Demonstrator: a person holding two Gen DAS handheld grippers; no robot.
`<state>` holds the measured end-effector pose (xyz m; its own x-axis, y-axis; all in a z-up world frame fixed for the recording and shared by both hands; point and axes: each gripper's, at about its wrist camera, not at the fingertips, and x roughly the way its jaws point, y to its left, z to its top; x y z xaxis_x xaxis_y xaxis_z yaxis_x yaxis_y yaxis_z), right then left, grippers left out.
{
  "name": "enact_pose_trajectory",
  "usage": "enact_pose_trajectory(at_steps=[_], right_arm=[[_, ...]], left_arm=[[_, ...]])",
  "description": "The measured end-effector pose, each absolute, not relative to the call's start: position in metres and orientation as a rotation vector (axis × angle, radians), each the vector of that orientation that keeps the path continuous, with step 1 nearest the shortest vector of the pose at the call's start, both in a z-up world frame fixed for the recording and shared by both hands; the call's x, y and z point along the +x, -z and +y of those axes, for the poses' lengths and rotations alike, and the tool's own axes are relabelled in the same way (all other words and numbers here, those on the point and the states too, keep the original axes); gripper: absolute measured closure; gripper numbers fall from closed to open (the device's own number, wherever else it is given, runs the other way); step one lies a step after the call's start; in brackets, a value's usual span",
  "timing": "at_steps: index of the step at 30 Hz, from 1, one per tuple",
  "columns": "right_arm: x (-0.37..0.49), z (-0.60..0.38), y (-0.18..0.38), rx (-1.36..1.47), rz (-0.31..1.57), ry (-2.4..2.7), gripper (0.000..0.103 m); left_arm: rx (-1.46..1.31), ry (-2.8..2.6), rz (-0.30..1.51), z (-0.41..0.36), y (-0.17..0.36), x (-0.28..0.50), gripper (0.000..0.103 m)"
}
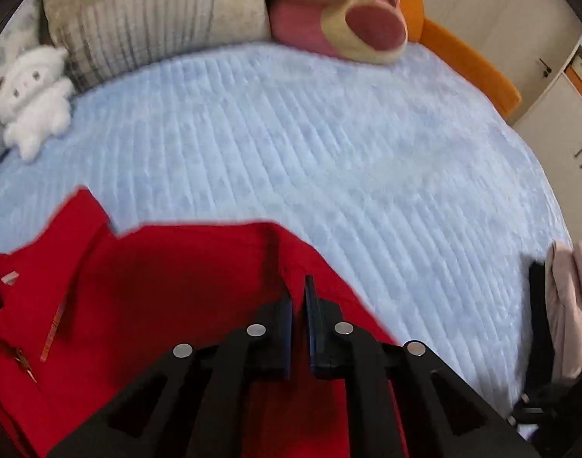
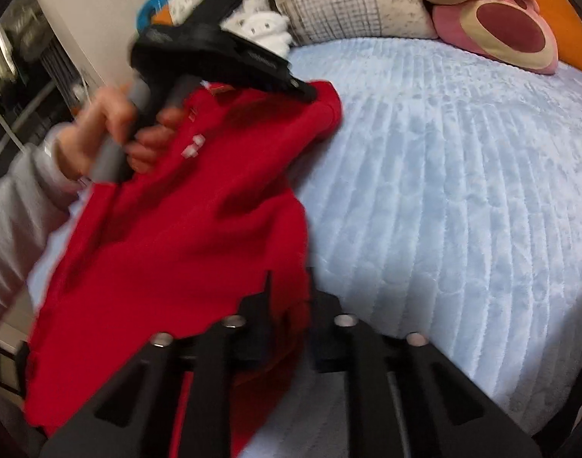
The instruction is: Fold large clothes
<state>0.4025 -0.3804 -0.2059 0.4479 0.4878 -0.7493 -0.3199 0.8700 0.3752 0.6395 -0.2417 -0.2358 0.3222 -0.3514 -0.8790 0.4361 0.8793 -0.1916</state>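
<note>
Pale blue ribbed plush covers the bed (image 1: 329, 145), which fills most of both views. Along its far edge lie a checked pillow (image 1: 153, 15), a pink and tan bear (image 1: 352, 19) and a small white plush (image 1: 31, 99); an orange bed frame (image 1: 466, 61) curves behind the bear. White cupboards (image 1: 558, 114) stand past the frame.

A red garment (image 1: 168, 305) of soft, fleecy cloth is held up over the near part of the bed. In the left view it spreads flat and wide, with a square notch along its top edge and a small white tag (image 1: 10, 278) near the left. The left tool (image 1: 299, 294) has its black fingers pressed nearly together on a fold of the red cloth. At the right edge of this view a pale pink cloth (image 1: 569, 305) hangs over something dark; the right view does not show it.

The right view shows the garment (image 2: 176, 236) hanging in blurred folds between the two tools. The right tool (image 2: 287, 290) is clamped on the garment's lower edge, red cloth bunched between its fingers. This view alone shows the person's left hand (image 2: 111, 133) gripping the grey handle of the left tool (image 2: 306, 91), whose black tip meets the garment's upper corner, and the grey sleeve (image 2: 20, 206). Nothing lies on the bed between the garment and the toys.
</note>
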Motion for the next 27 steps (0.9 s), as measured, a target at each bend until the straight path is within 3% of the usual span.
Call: enact_pose_trajectory(at_steps=[5,11,12,13,14,15,16,17,20,22,23,24,25,27], right_arm=[[0.401,-0.397,0.209,0.248,0.975,-0.428,0.092],[0.395,-0.397,0.239,0.278,0.957,-0.324,0.088],[0.394,-0.399,0.24,0.289,0.95,-0.314,0.08],[0.391,-0.399,0.237,0.279,0.947,-0.293,0.065],[0.388,-0.398,0.231,0.248,0.953,-0.267,0.056],[0.384,-0.395,0.223,0.204,0.943,-0.235,0.034],[0.377,-0.392,0.212,0.167,0.906,-0.217,0.027],[0.367,-0.389,0.196,0.13,0.843,-0.212,0.027],[0.346,-0.378,0.162,0.085,0.689,-0.25,0.034],[0.347,-0.374,0.154,0.117,0.661,-0.28,0.075],[0.356,-0.374,0.159,0.158,0.689,-0.298,0.081],[0.365,-0.375,0.166,0.184,0.723,-0.285,0.089],[0.376,-0.375,0.174,0.201,0.75,-0.274,0.089],[0.392,-0.377,0.195,0.256,0.819,-0.264,0.091]], left_arm=[[-0.092,0.454,1.05,-0.211,0.223,0.657,0.093],[-0.098,0.414,1.07,-0.211,0.27,0.662,0.091],[-0.1,0.418,1.054,-0.212,0.271,0.661,0.09],[-0.086,0.422,1.046,-0.212,0.269,0.659,0.089],[-0.076,0.419,1.044,-0.211,0.261,0.656,0.081],[-0.079,0.412,1.044,-0.208,0.254,0.654,0.049],[-0.079,0.386,1.033,-0.199,0.242,0.65,0.028],[-0.08,0.36,1.004,-0.19,0.228,0.643,0.009],[-0.077,0.41,0.883,-0.15,0.172,0.59,0.009],[-0.016,0.459,0.886,-0.137,0.158,0.548,0.01],[0.001,0.515,0.906,-0.128,0.155,0.512,0.01],[-0.01,0.559,0.92,-0.12,0.155,0.488,0.011],[-0.031,0.605,0.938,-0.111,0.157,0.458,0.014],[-0.073,0.688,0.981,-0.099,0.167,0.402,0.029]])
